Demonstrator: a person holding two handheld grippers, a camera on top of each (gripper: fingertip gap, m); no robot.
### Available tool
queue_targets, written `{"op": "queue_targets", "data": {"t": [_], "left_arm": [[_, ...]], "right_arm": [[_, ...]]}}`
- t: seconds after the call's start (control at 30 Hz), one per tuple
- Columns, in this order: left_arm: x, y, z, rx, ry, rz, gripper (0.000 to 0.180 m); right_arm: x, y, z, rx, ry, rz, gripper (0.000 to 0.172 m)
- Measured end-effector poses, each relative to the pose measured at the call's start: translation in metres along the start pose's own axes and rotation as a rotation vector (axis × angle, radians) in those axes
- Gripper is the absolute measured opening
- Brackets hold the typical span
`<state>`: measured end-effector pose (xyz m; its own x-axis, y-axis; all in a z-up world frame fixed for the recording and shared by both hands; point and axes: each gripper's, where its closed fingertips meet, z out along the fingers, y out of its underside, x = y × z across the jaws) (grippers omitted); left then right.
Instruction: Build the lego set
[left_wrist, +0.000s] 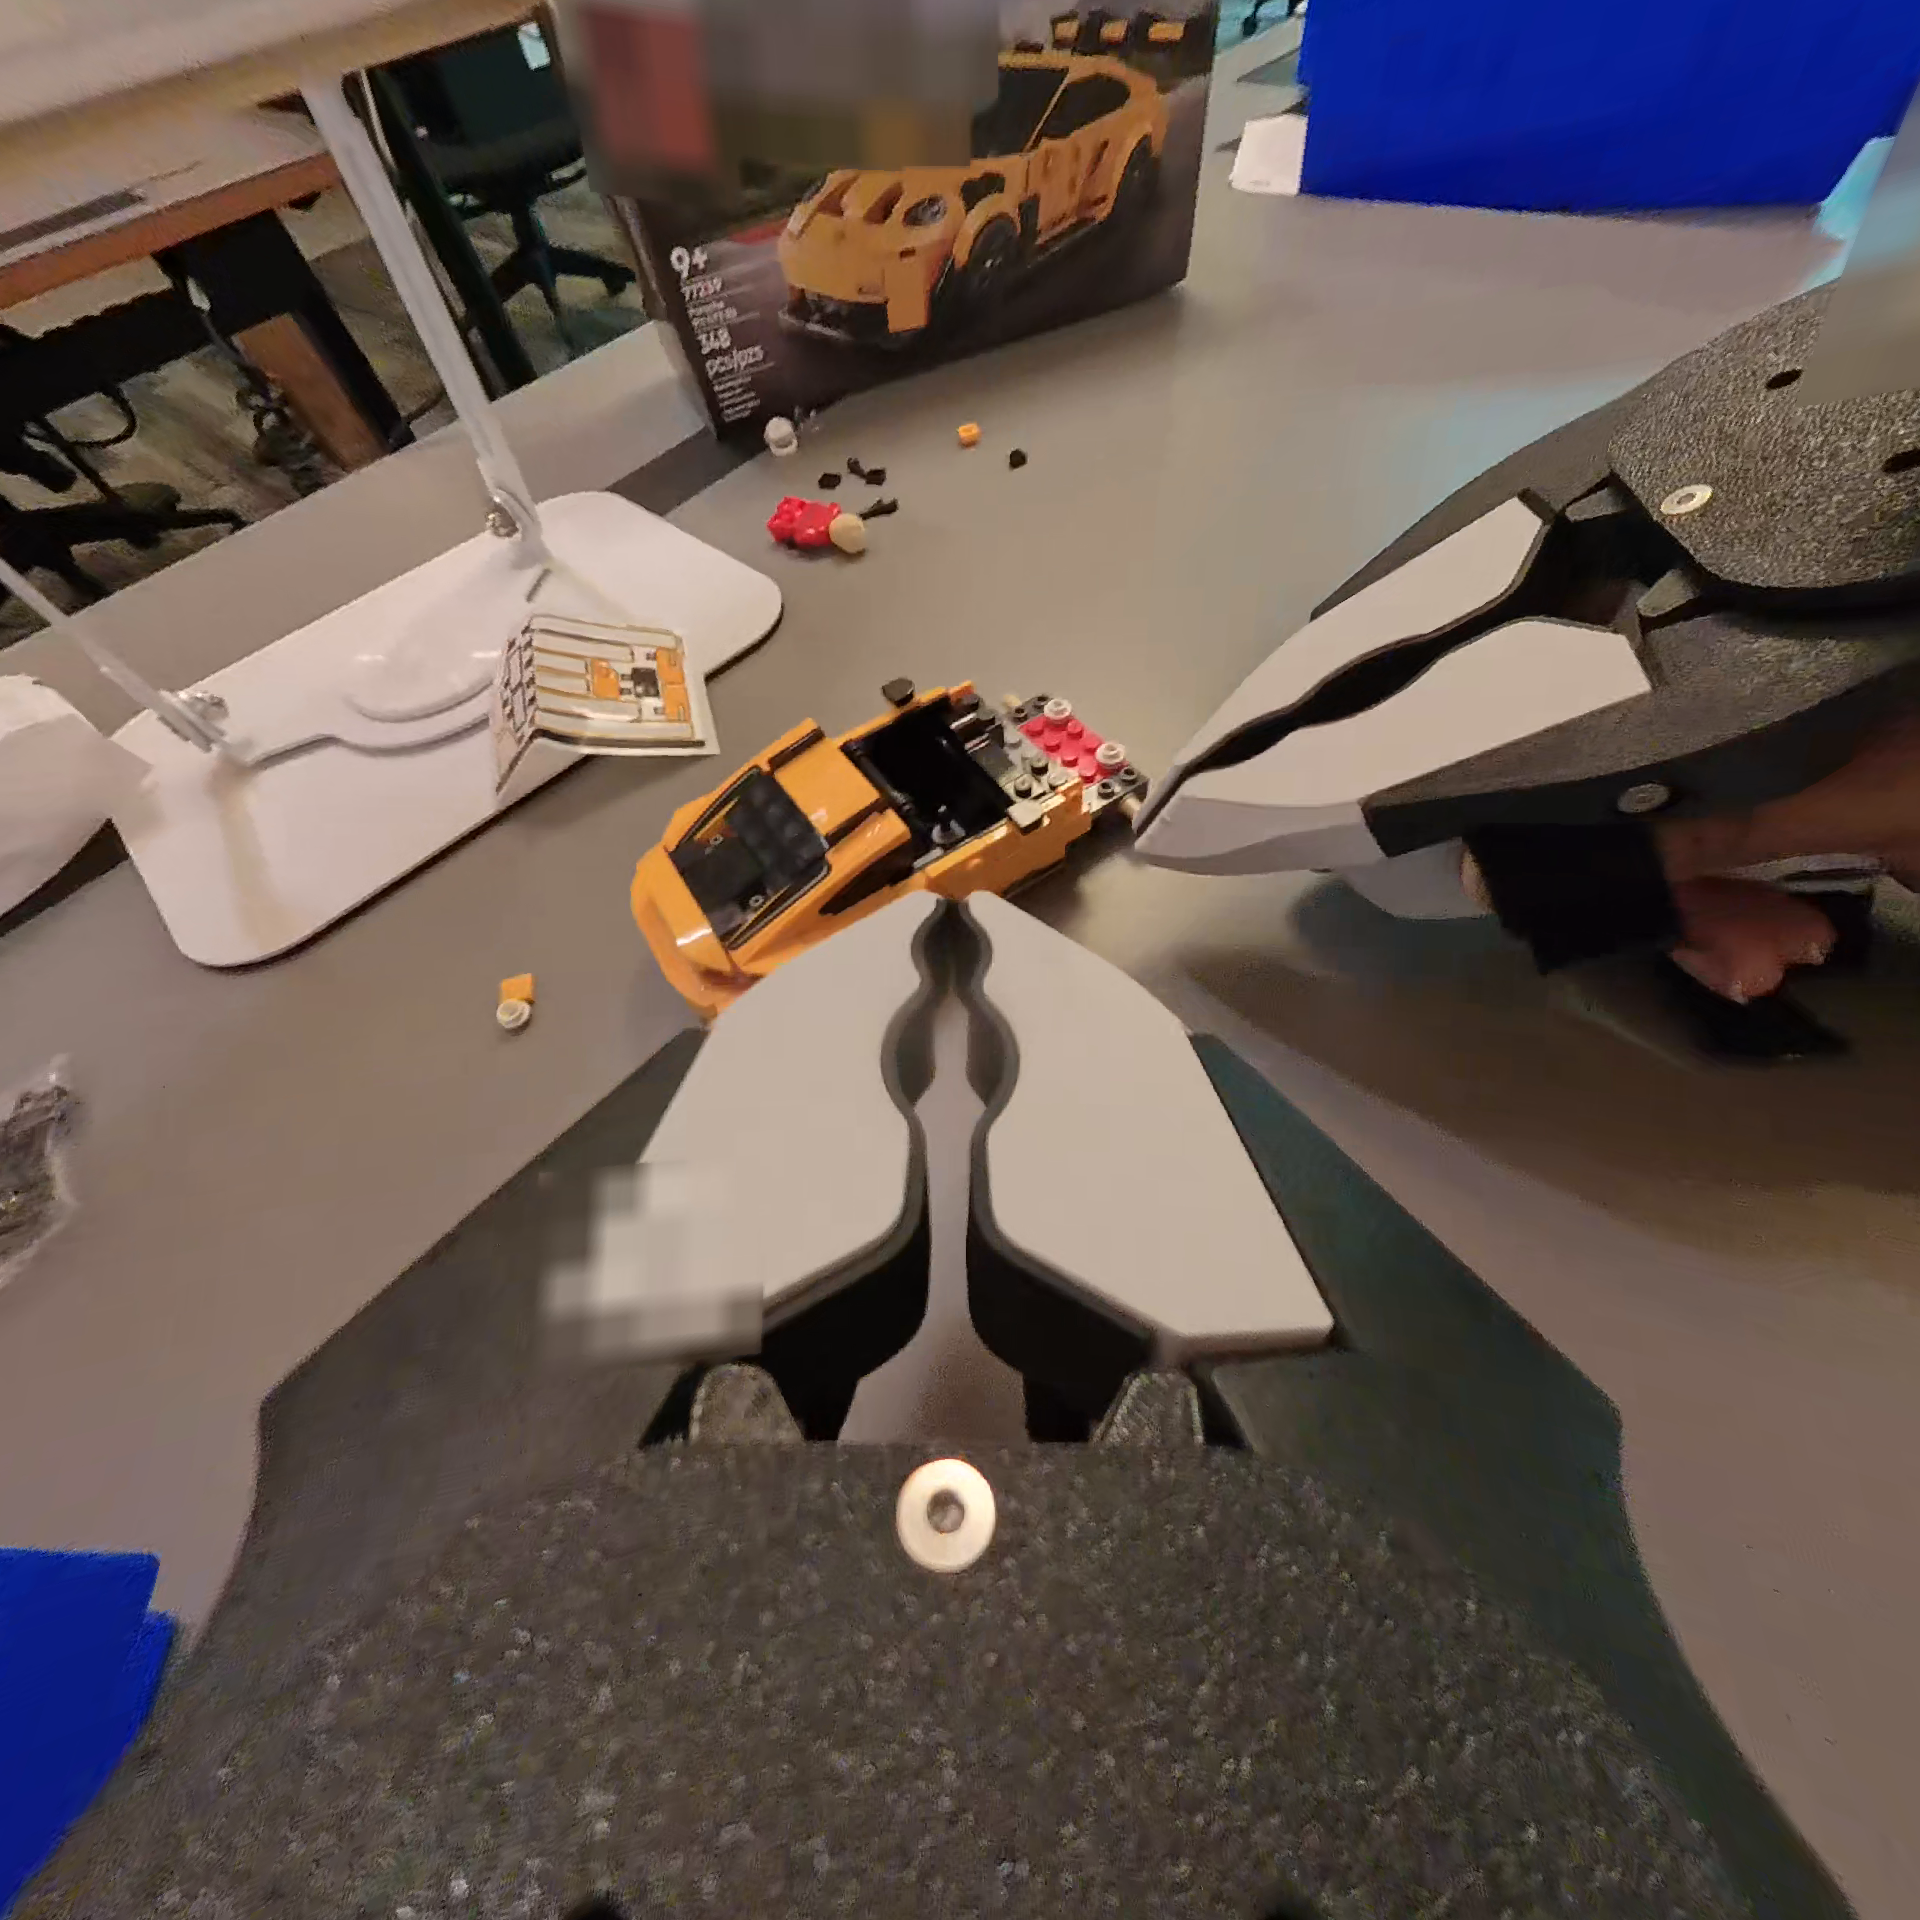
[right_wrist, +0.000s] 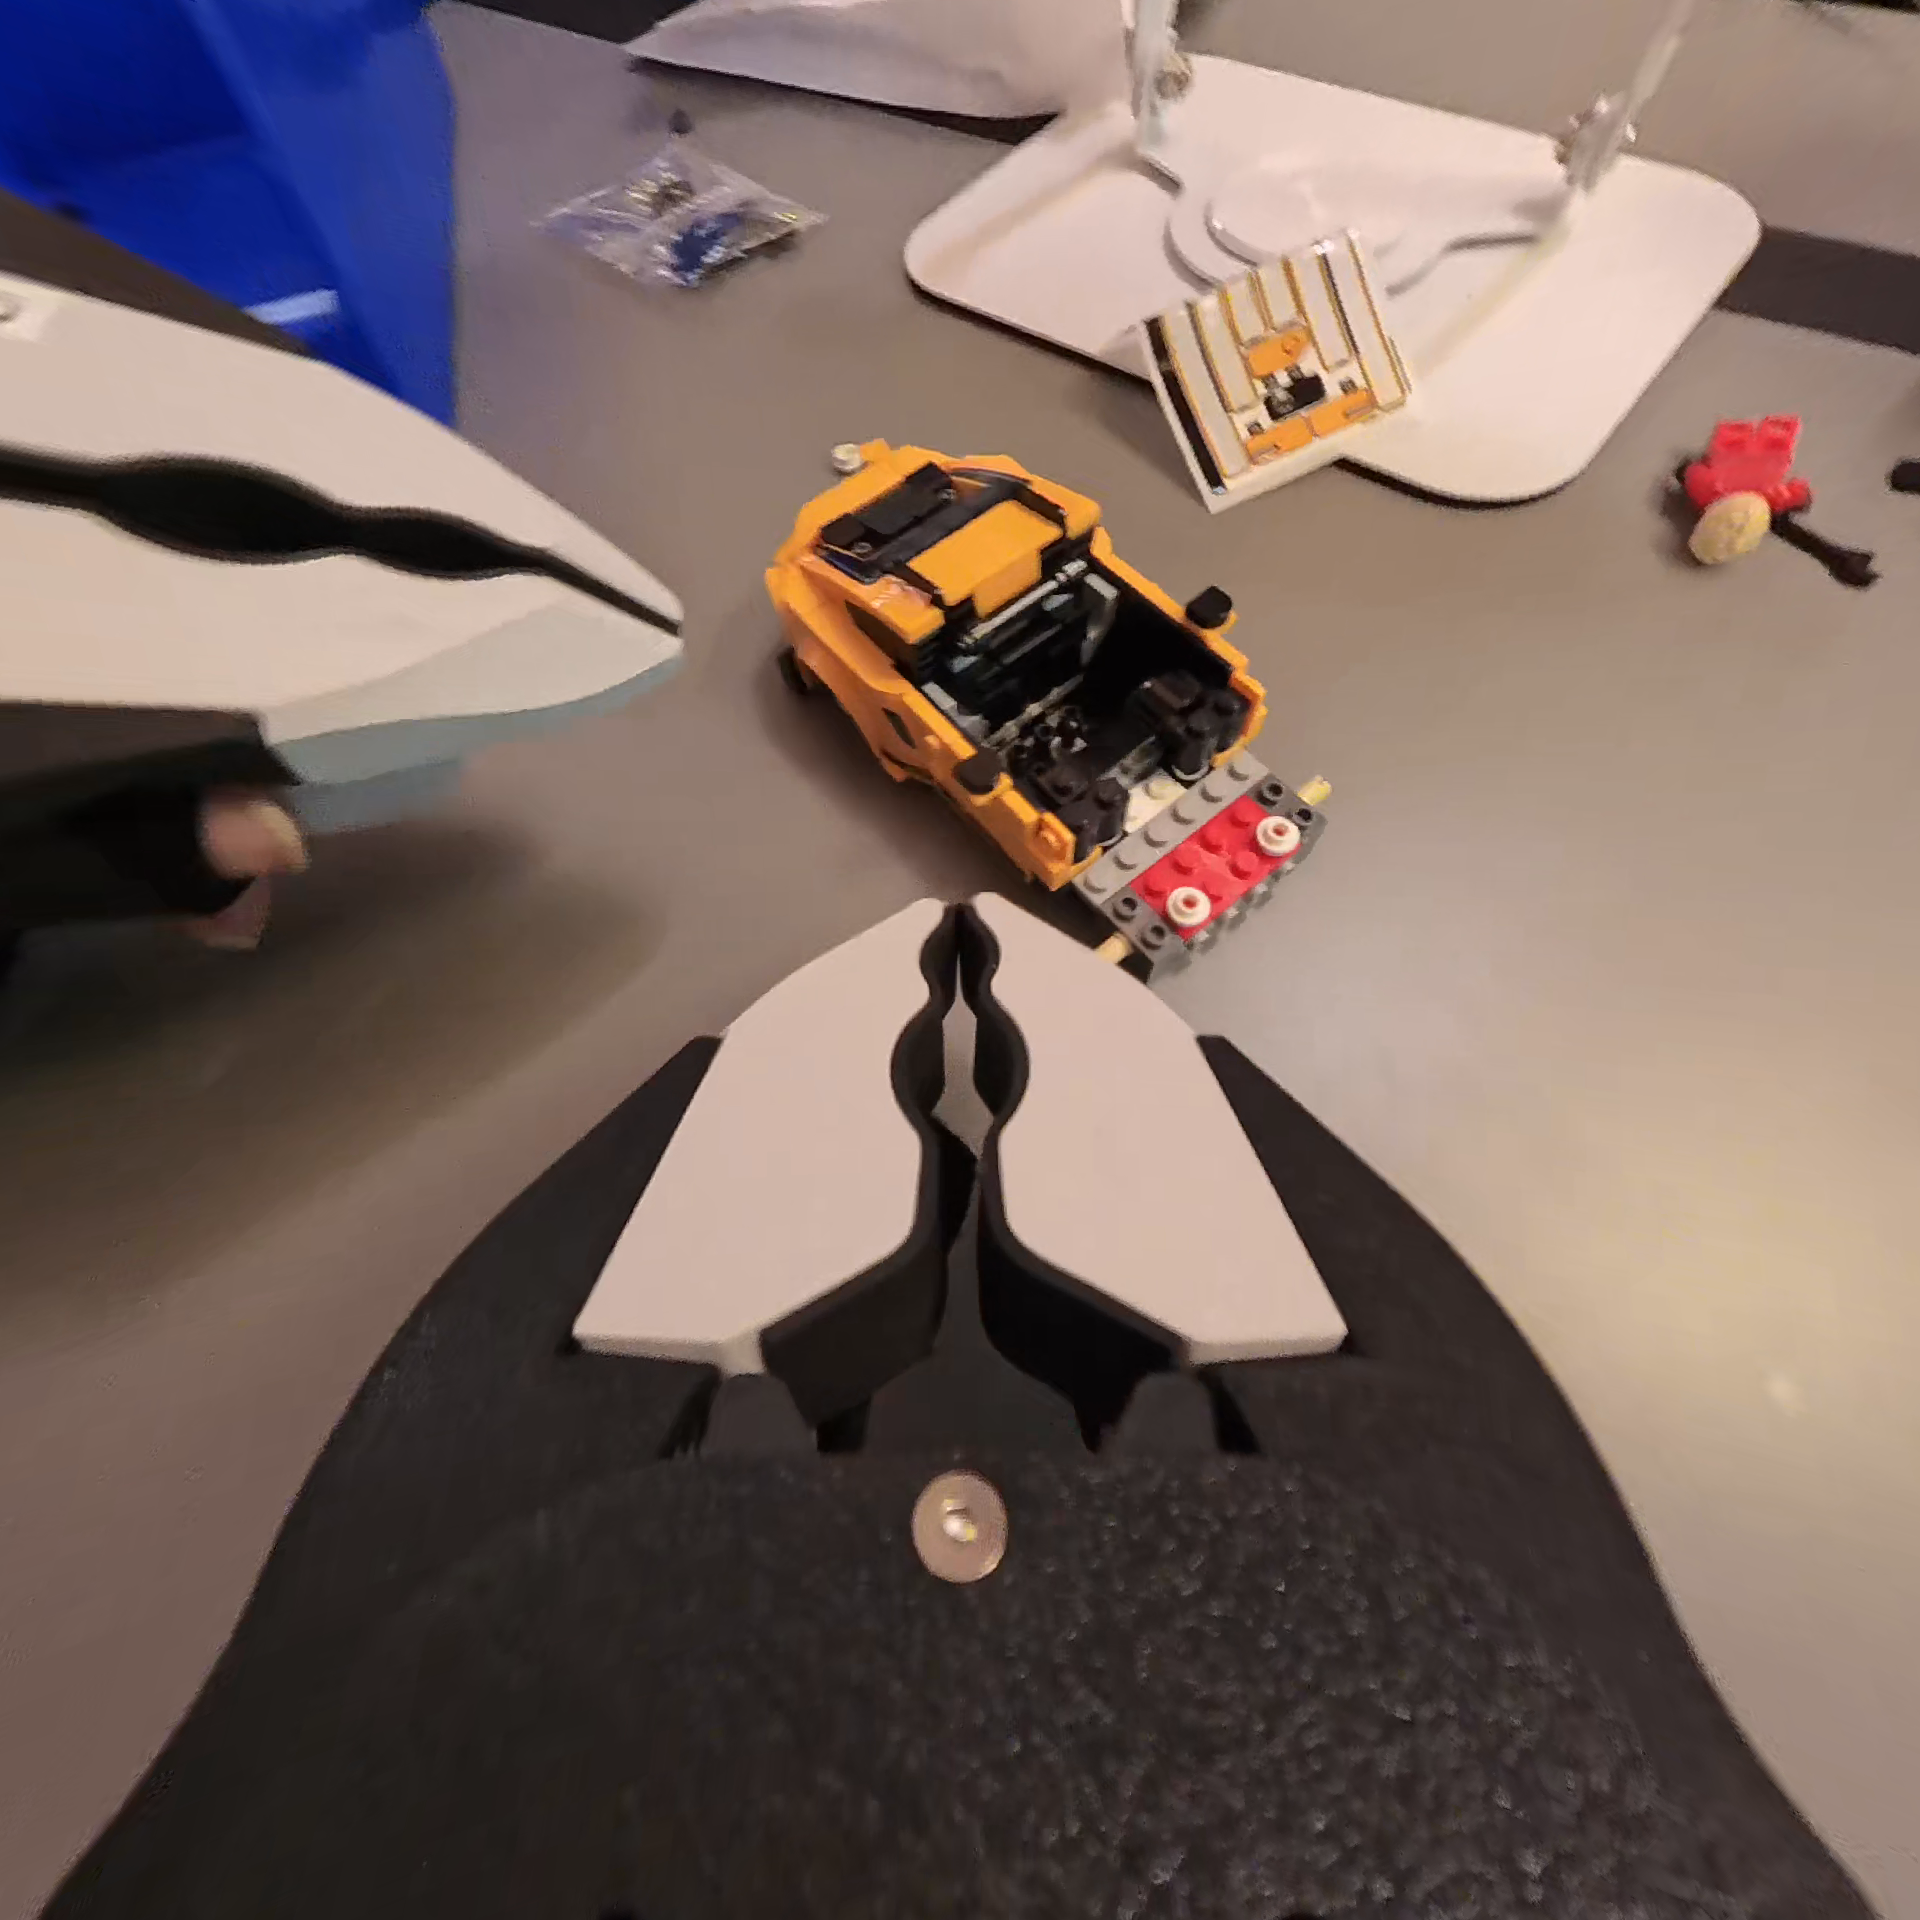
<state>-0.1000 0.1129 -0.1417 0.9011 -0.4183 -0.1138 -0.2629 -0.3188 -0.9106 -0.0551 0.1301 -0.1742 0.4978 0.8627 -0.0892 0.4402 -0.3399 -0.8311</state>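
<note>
A partly built orange lego car (left_wrist: 831, 831) with a black cockpit and a red plate at its rear lies on the grey table (left_wrist: 312, 1143). It also shows in the right wrist view (right_wrist: 1018, 665). My left gripper (left_wrist: 948, 906) is shut with nothing between its pads, its tips just in front of the car's side. My right gripper (right_wrist: 956, 910) is shut with nothing between its pads, close to the car's rear end (right_wrist: 1216, 862). The right gripper also shows in the left wrist view (left_wrist: 1153, 826), its tips by the rear axle. The left gripper shows at the left of the right wrist view (right_wrist: 665, 623).
The lego box (left_wrist: 935, 208) stands at the back. A white stand base (left_wrist: 416, 707) bears a sticker sheet (left_wrist: 603, 696). Loose pieces: a red brick cluster (left_wrist: 805, 520), small black parts (left_wrist: 862, 473), an orange tile (left_wrist: 516, 987). A bag of parts (right_wrist: 675, 218) lies far left. My right fingertips sit around 6 cm from my left ones.
</note>
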Motion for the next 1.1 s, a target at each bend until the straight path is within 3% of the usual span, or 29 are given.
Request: {"op": "queue_targets", "data": {"t": [0.23,0.53,0.7,0.77,0.87,1.03,1.1], "left_arm": [[-0.013,0.019,0.007,-0.072,0.025,-0.161,0.0],[-0.016,0.022,0.008,-0.079,0.019,-0.141,0.004],[-0.029,0.023,0.015,-0.088,0.011,0.052,0.053],[-0.039,0.031,0.023,-0.127,0.022,0.122,0.063],[-0.042,0.034,0.033,-0.147,0.132,0.13,0.088],[-0.037,0.038,0.053,-0.212,0.293,0.211,0.108],[-0.033,0.04,0.059,-0.242,0.353,0.233,0.108]], "right_arm": [[0.014,0.007,0.01,-0.072,0.122,0.052,0.0],[0.011,0.008,0.012,-0.083,0.131,0.003,0.0],[0.009,0.008,0.012,-0.079,0.109,0.005,0.0],[0.008,0.008,0.012,-0.078,0.104,0.003,0.0],[0.007,0.007,0.012,-0.078,0.093,-0.001,0.0],[0.004,0.007,0.012,-0.07,0.06,0.01,0.0],[0.002,0.007,0.011,-0.07,0.045,0.01,0.0]]}}
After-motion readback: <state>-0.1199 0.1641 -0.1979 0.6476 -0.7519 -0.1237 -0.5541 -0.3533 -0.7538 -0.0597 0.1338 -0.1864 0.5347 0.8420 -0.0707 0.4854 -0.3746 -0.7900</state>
